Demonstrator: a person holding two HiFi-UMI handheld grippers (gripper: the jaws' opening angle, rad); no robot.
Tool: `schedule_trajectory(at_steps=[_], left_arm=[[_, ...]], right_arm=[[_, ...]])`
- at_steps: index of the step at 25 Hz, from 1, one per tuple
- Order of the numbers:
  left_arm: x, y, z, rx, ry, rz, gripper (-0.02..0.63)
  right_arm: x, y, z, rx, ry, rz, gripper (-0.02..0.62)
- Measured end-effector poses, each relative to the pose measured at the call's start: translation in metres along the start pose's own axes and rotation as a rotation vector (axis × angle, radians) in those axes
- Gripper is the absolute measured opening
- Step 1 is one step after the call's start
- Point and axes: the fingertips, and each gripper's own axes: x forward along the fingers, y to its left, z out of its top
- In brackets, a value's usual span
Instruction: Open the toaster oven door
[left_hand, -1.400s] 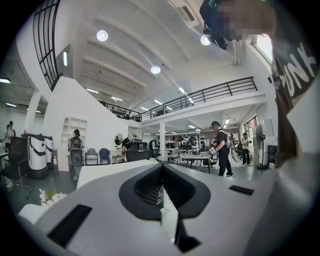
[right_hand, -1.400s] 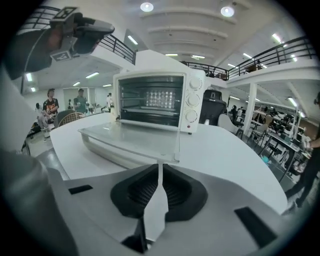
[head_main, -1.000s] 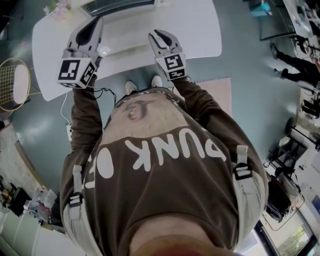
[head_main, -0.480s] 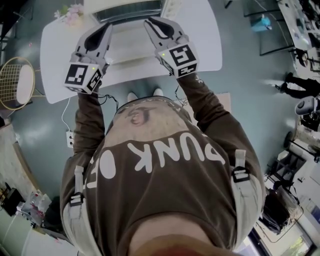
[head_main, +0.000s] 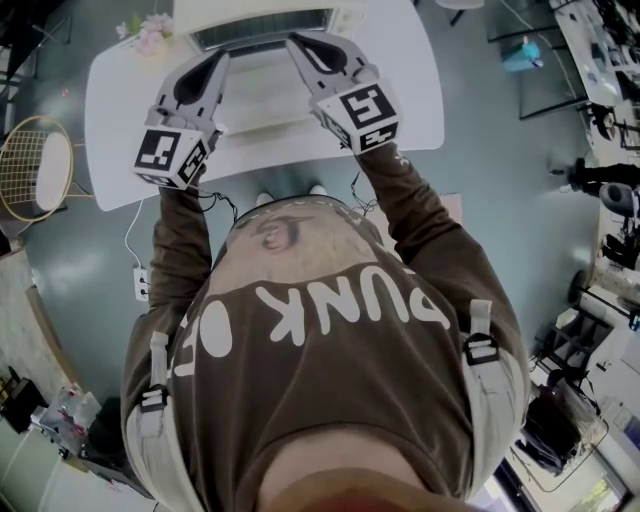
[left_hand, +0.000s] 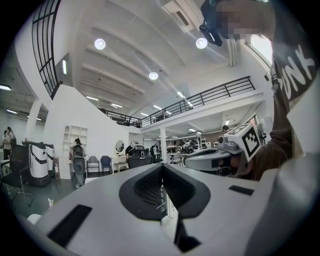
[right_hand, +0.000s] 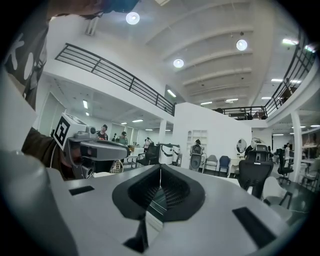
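The toaster oven (head_main: 262, 22) stands at the far edge of the white table (head_main: 410, 80), seen from above as a pale box with a dark slatted strip; its door does not show. Both grippers are held up level over the table, well above the oven. My left gripper (head_main: 216, 60) is shut with nothing in it, its tips meeting (left_hand: 162, 168). My right gripper (head_main: 297, 42) has just been closing and its jaws now meet on nothing (right_hand: 160, 168). Each gripper shows in the other's view: the right gripper (left_hand: 212, 159) and the left gripper (right_hand: 95, 150).
Pink flowers (head_main: 145, 30) sit at the table's far left corner. A round wire chair (head_main: 35, 165) stands left of the table. A power strip and cable (head_main: 142, 285) lie on the floor. Beyond is an open hall with chairs and people.
The right gripper has risen toward the head camera and shifted toward the oven, its jaws drawing together. The left gripper has stayed almost in place.
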Motion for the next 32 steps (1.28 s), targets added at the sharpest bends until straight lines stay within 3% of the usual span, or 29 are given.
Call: schedule_trajectory(at_steps=[32], left_arm=[[0.011,-0.002,0.004,0.016,0.002,-0.022,0.005]], right_arm=[[0.001,0.010,0.010,0.000,0.008,0.057,0.006]])
